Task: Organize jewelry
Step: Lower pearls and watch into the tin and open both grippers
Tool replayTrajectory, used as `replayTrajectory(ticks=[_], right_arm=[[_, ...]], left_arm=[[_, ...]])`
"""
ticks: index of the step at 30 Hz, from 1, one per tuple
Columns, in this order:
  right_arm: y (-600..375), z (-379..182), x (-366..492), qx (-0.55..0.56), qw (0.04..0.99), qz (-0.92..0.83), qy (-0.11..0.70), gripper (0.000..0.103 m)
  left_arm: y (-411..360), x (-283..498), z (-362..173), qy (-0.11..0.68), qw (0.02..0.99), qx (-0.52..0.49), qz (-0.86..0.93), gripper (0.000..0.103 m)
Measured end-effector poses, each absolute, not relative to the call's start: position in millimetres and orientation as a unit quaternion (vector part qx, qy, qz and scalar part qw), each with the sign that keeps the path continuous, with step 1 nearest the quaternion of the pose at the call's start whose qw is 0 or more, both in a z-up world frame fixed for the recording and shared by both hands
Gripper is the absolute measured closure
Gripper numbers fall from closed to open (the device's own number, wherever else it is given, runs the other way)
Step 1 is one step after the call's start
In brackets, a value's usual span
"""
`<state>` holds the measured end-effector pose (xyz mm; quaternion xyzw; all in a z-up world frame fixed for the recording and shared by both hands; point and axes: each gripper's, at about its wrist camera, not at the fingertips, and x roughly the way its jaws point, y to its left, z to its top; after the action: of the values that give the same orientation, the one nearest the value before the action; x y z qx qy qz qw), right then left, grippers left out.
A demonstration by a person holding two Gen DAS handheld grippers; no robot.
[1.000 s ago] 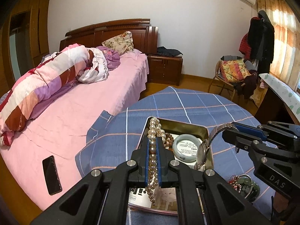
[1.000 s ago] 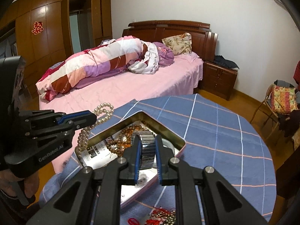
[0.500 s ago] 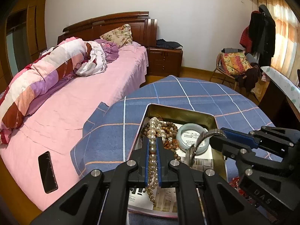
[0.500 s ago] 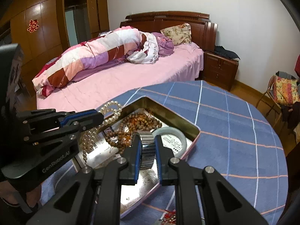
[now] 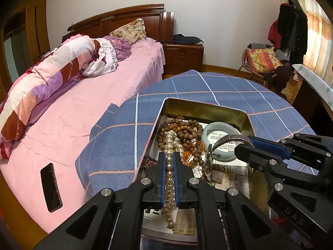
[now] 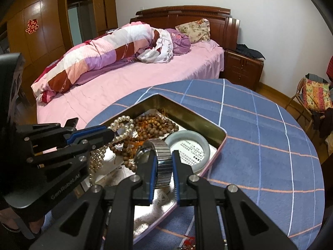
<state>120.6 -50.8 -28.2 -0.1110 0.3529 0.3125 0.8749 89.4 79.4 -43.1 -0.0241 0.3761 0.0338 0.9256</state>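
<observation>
Over the tin [image 5: 208, 106], my left gripper [image 5: 169, 162] pinches the pearl necklace [image 5: 172, 139], my right gripper [image 6: 163, 162] clamps the watch [image 6: 161, 152], probably snagging the wooden beads [image 6: 154, 125] if dropped

"DAS" on the right tongs [image 5: 247, 143]; "GenRobot.AI" on the left tongs [image 6: 110, 132].

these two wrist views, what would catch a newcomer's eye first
First, the two grippers over the open tin on the blue checked tablecloth: the left gripper clamps a pearl necklace, the right gripper a metal watch. Behind lies a pink bed.
</observation>
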Motion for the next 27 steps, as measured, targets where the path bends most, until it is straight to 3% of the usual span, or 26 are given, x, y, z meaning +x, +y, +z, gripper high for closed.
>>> replayTrajectory(ticks=[27], right_arm=[[-53,-46,123,-0.116,0.868,0.305,0.374,0.087]], left_arm=[[85,91,-57,0.394,0.918,-0.028,0.041,0.097]])
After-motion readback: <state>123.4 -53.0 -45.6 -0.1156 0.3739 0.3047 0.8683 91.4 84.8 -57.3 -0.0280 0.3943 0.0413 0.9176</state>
